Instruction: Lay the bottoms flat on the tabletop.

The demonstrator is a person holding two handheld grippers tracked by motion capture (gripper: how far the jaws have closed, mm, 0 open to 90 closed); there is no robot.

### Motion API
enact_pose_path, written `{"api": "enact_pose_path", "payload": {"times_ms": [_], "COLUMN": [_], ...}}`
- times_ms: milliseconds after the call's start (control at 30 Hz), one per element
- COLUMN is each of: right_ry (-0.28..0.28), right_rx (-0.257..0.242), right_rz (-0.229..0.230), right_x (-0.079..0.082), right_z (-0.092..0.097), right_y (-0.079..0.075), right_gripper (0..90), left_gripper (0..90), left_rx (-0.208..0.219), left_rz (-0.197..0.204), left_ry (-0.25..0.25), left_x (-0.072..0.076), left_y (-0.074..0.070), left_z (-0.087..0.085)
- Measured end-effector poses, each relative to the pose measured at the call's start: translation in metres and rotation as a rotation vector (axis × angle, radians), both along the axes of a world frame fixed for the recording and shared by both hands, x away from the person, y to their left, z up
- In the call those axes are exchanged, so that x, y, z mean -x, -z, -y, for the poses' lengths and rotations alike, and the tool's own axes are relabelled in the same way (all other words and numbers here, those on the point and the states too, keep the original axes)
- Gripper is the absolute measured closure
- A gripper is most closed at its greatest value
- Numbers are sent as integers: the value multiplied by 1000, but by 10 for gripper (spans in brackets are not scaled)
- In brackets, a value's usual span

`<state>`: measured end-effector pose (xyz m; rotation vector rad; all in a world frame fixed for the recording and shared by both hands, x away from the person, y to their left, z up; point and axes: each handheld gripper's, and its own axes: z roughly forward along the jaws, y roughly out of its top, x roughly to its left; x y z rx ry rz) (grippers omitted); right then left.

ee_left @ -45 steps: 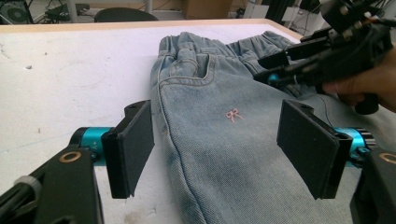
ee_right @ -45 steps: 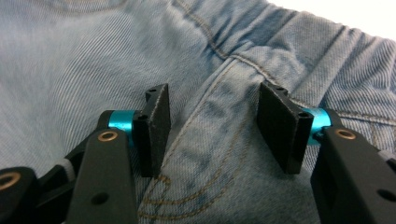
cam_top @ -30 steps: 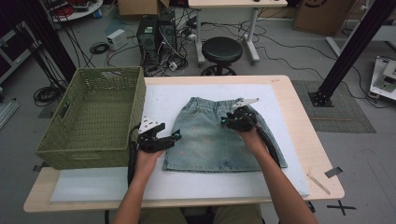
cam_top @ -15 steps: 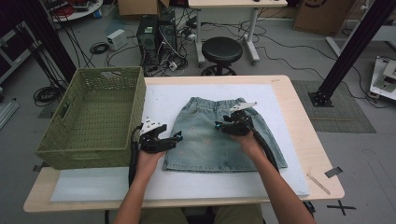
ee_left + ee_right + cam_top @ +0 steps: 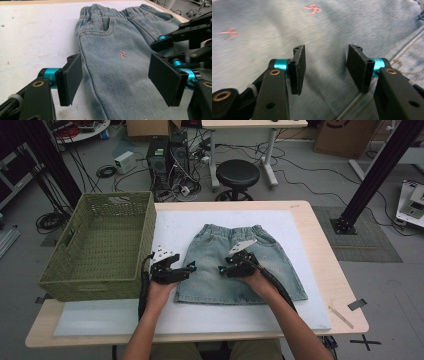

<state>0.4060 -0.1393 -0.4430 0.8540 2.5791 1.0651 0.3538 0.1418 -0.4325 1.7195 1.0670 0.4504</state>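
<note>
High view: denim shorts [image 5: 240,262] lie flat at mid-frame on the counter [image 5: 320,235], right of a green basket [image 5: 100,245]. Left claw [image 5: 191,266] sits released at the shorts' left edge, its jaws wide astride the side seam in the left gripper view [image 5: 110,75], gripping nothing. Right claw [image 5: 220,269] hovers over the cloth's middle; its jaws have just been opening and stand apart with nothing pinched. Folding looks about to begin. Next, each claw needs a firm pinch on an edge.
</note>
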Motion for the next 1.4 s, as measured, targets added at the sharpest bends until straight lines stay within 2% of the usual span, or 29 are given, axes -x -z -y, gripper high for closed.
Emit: {"api": "enact_pose_path", "payload": {"times_ms": [67,133,200,300,333,400,433,500,600,700,800,833,933,1033,1067,1167,1267,1333,1400], "right_ry": [-1,48,124,224,246,273,274,270,249,217,266,278,289,291,277,241,230,231,206], "right_rx": [-40,-89,-104,-26,7,57,70,47,46,19,-7,-2,75,72,85,99,18,-38,-89], "right_rz": [-5,22,44,62,67,47,39,35,34,-18,18,27,24,31,40,29,51,50,42], "right_x": [2,4,4,-1,-2,-5,-6,-5,3,10,18,19,21,25,27,34,42,46,50], "right_z": [8,23,43,68,73,80,82,85,86,96,110,115,119,120,119,119,124,123,117], "right_y": [-6,-13,-18,-16,-13,-7,-4,1,1,-2,-8,-8,-2,-1,-1,-3,-8,-10,-13], "right_gripper": [504,508,515,518,521,521,521,521,522,509,513,531,540,540,540,520,557,579,606], "left_gripper": [276,276,276,276,276,276,276,277,278,278,278,278,282,287,287,290,290,290,290], "left_rx": [2,2,1,-1,0,4,5,2,-2,-11,-12,-14,-18,-17,-17,-23,-26,-25,-24], "left_rz": [0,0,1,-1,-2,-3,-2,-3,-11,-15,-17,-19,-22,-28,-30,-34,-43,-43,-34], "left_ry": [-3,-3,-3,1,1,0,-2,-1,2,4,1,-1,-6,-14,-14,-15,-13,-13,-11], "left_x": [0,0,0,0,0,0,0,-1,-1,0,0,0,1,0,1,1,2,2,3], "left_y": [0,0,0,0,0,0,0,0,1,2,3,3,5,6,6,7,9,9,8], "left_z": [0,-1,-1,0,0,0,0,0,1,1,2,2,1,0,0,-1,-2,-2,-2]}}
